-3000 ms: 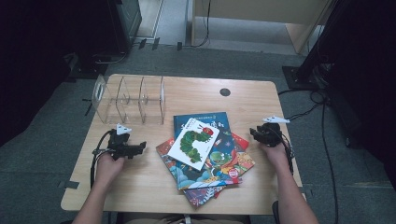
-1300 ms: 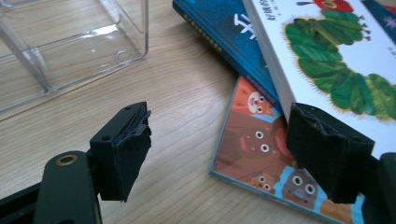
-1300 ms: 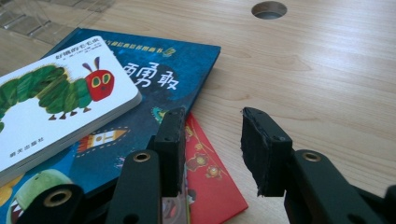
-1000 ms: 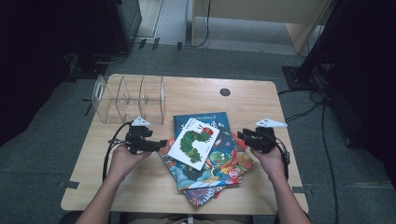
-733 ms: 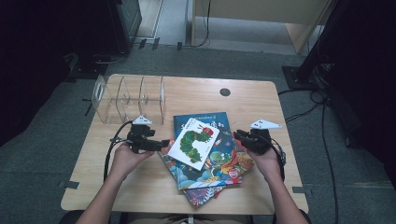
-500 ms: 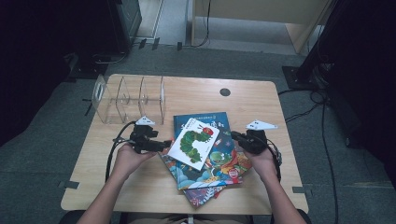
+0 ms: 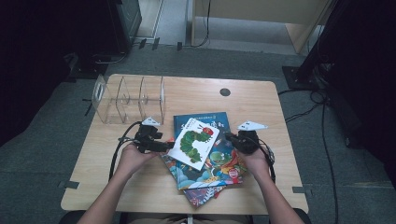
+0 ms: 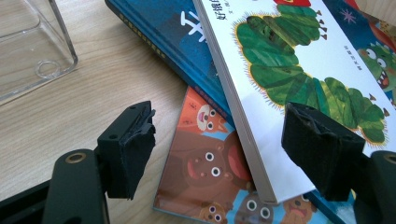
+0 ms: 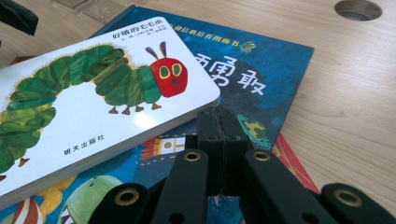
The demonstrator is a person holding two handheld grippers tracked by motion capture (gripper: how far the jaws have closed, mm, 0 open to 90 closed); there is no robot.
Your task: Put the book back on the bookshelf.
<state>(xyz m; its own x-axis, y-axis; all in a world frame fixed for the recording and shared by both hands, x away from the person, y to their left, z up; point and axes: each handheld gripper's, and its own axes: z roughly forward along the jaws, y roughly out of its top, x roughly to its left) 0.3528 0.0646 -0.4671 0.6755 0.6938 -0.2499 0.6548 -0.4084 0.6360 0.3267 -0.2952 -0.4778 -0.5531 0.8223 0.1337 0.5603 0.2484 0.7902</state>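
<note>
The left gripper (image 8: 219,158) holds its jaws apart on either side of the near corner of the white caterpillar book (image 8: 299,79); one jaw lies over the cover, the other stands off above the bear book (image 8: 205,163), and neither pad presses on the white book. These jaws have just been closing a little, with that corner between them. The right gripper (image 9: 224,140) has its jaws together, with nothing between them, the tips just beside the white book's long edge and over the blue book (image 9: 261,70) beneath it. The white book lies on top of the loose stack of picture books (image 7: 205,172) on the wooden counter (image 7: 261,107), between the two grippers. Beyond the left jaws stands a clear plastic rack (image 7: 128,98).
</note>
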